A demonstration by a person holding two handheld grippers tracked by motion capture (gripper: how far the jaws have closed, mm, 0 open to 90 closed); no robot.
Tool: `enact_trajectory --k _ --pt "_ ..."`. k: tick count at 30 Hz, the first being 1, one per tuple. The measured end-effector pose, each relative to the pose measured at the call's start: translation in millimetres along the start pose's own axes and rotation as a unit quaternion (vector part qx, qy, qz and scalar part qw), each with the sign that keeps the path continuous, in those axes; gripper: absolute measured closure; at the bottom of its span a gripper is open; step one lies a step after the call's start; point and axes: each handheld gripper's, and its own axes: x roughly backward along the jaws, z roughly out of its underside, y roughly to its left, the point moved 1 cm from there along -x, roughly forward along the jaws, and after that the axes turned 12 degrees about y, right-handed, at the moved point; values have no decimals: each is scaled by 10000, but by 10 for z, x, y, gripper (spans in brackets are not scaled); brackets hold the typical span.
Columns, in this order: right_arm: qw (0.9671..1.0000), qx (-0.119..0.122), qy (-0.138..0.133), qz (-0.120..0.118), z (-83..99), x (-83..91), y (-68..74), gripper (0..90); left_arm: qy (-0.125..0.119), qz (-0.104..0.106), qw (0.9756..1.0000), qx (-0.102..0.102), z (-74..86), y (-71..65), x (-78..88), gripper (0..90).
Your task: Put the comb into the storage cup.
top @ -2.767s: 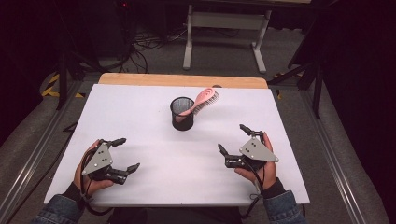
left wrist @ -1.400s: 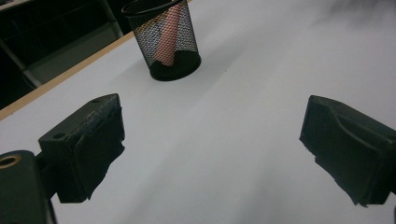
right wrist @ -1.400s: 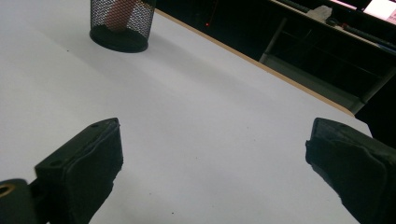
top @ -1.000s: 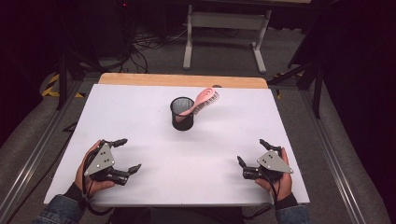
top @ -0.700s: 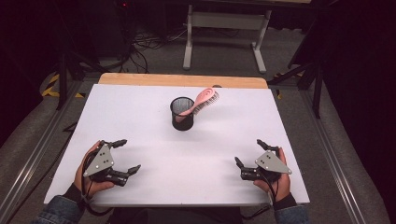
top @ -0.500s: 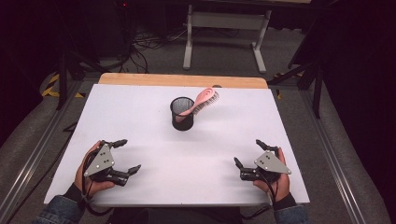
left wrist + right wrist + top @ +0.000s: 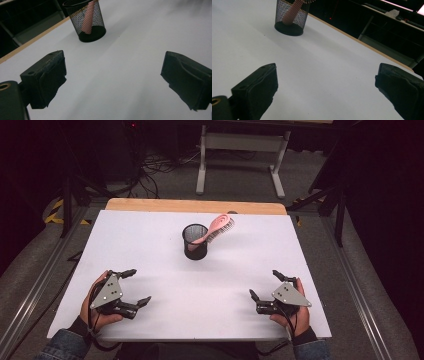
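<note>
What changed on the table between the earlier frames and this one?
The right gripper drew back from mid-table toward the person and out toward the table's right edge, jaws open and empty throughout. The left gripper stayed put, open. The mesh cup and the pink hairbrush leaning in it did not move.

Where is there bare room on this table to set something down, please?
The white table top is bare between the left gripper and right gripper, and both sides of the black mesh cup. Only the cup holding the pink hairbrush is occupied.
</note>
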Motion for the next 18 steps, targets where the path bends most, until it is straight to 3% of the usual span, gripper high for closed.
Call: enact_trajectory --k 4,18 --pt "9998 -166 -91 -80 -7 14 -22 48 0 1 10000 11 -2 3 -10 70" --pt "10000 -26 -13 -52 -18 -7 36 49 14 -69 10000 -24 -13 -14 10 70"
